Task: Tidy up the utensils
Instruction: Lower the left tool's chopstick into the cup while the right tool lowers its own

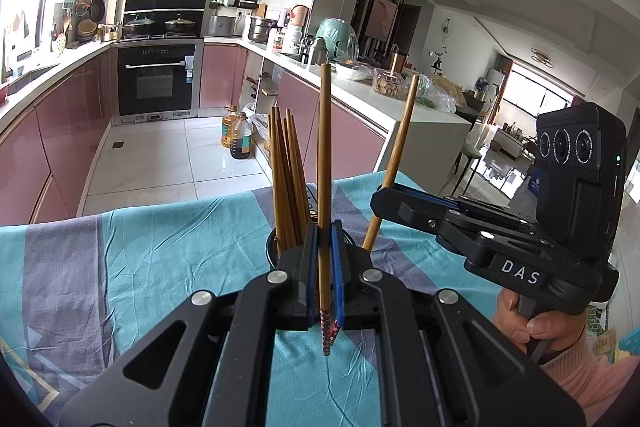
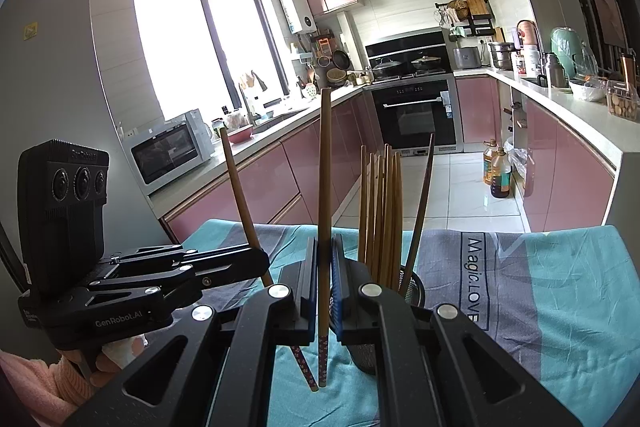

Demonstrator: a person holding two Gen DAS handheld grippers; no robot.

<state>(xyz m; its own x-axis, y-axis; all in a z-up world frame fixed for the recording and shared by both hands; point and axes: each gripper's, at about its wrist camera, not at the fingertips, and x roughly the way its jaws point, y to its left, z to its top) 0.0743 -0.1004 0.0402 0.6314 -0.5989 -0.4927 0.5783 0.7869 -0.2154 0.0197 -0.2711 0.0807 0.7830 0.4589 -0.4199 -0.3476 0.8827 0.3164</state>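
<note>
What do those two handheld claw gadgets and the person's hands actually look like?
Both claws are matte black with slotted linkage arms, silver round rivets and blue finger pads. The right claw carries a black box with three round lenses and white "DAS" lettering; the left claw reads "GenRobot.AI". Bare hands, the right hand among them, grip the handles, wearing pink ribbed sleeves. No cables are visible.

oven (image 1: 158, 81), oil bottles (image 1: 236, 133), microwave (image 2: 170, 151), tablecloth (image 1: 160, 247)
</note>
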